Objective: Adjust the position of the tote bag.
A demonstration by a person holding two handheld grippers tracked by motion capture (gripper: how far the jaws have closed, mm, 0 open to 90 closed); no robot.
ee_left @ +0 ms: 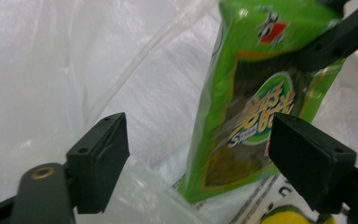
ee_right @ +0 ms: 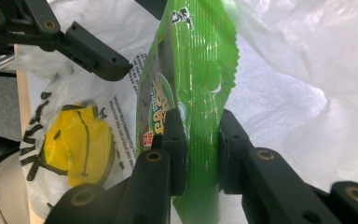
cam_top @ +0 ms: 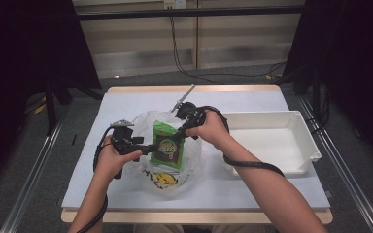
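A green snack packet (cam_top: 167, 145) stands upright in the mouth of a clear plastic bag (cam_top: 194, 162) printed with a yellow smiley face (ee_right: 77, 144). My right gripper (cam_top: 180, 132) is shut on the packet's upper edge, and in the right gripper view its jaws (ee_right: 198, 154) pinch the green foil (ee_right: 191, 70). My left gripper (cam_top: 149, 148) is at the bag's left side, level with the packet. Its jaws stand wide open (ee_left: 200, 163), with the packet (ee_left: 251, 107) just beyond the gap and bag film (ee_left: 37, 70) around the left jaw.
A white tray (cam_top: 305, 130) sits on the table's right half, close to my right forearm. The bag lies on the pale table cover (cam_top: 126, 104) in the middle. Cables trail from both grippers across the table.
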